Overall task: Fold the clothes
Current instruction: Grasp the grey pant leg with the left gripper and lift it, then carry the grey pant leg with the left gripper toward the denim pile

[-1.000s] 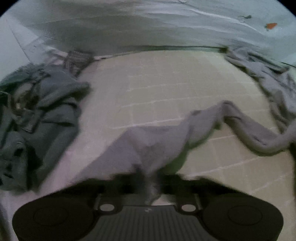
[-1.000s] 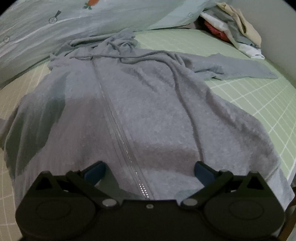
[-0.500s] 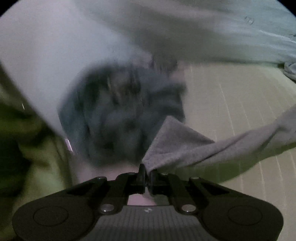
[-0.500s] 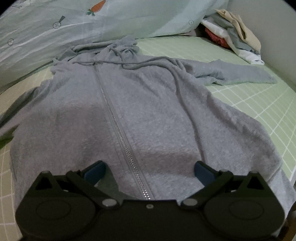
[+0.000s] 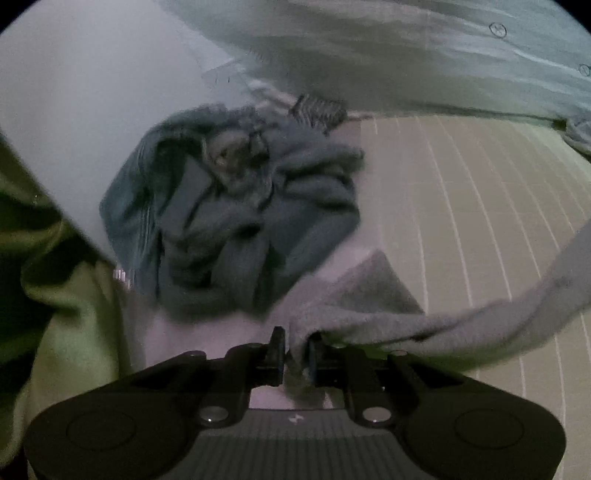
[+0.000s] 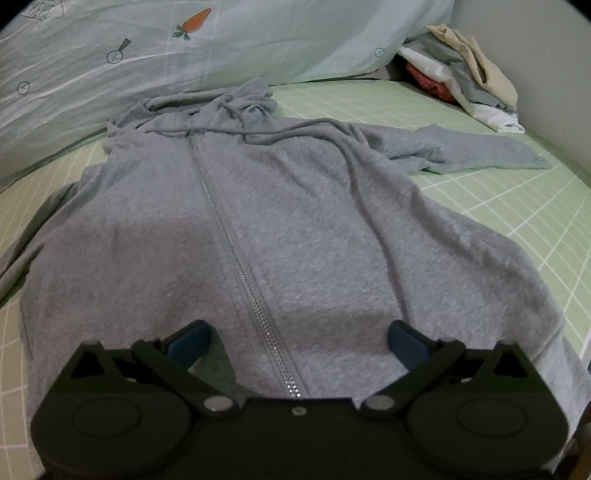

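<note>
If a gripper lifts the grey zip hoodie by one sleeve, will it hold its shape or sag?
Probably sag: the sleeve between the left gripper jaws, which have just been opening, already droops in a soft curve. The grey hoodie lies limp and wrinkled on the bed, so it likely drags. Its fleecy surface seems unlikely to slip.

We see a heather-grey zip hoodie (image 6: 295,229) with a silver zipper (image 6: 236,254) on a pale green bedsheet (image 6: 517,206) gridded in white lines. Behind it we note a mint duvet (image 6: 258,40) printed with an orange carrot (image 6: 194,22), plus a crumpled blue-grey garment (image 5: 236,221). Black grippers carry blue pads (image 6: 404,343).
</note>
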Action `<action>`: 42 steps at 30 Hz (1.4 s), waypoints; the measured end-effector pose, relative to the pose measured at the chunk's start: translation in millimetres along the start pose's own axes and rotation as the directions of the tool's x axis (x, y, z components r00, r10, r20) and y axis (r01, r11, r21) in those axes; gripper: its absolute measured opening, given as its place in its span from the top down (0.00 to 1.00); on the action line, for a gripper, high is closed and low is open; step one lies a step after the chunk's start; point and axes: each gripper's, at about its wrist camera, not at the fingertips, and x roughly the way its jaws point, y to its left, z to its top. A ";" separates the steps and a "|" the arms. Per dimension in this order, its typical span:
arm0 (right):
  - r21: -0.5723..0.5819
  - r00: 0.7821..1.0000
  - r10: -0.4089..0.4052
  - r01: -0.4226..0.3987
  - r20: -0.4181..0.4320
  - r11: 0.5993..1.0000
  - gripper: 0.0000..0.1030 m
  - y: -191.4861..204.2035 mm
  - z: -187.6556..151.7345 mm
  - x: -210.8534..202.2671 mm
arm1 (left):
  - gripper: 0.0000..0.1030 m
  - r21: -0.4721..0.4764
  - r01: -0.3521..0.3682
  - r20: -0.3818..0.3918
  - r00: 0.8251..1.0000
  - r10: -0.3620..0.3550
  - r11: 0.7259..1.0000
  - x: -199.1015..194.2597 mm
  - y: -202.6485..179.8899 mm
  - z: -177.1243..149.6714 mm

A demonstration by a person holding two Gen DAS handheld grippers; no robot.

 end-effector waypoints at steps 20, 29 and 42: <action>0.017 1.000 -0.015 0.015 0.015 1.000 0.00 0.9 -1.9 -0.3 | 0.71 -0.003 0.223 0.081 0.972 -0.222 0.975 29.4 -54.5 46.6; 0.024 1.000 -0.022 0.022 0.021 0.999 0.00 1.6 -2.2 -0.2 | 0.57 -0.113 0.147 0.052 0.988 -0.142 0.983 11.1 1.9 17.2; 0.029 0.999 -0.026 0.026 0.022 0.999 0.00 2.6 -1.7 0.6 | 0.57 -0.173 0.182 0.052 0.983 -0.176 0.968 37.5 -6.7 41.0</action>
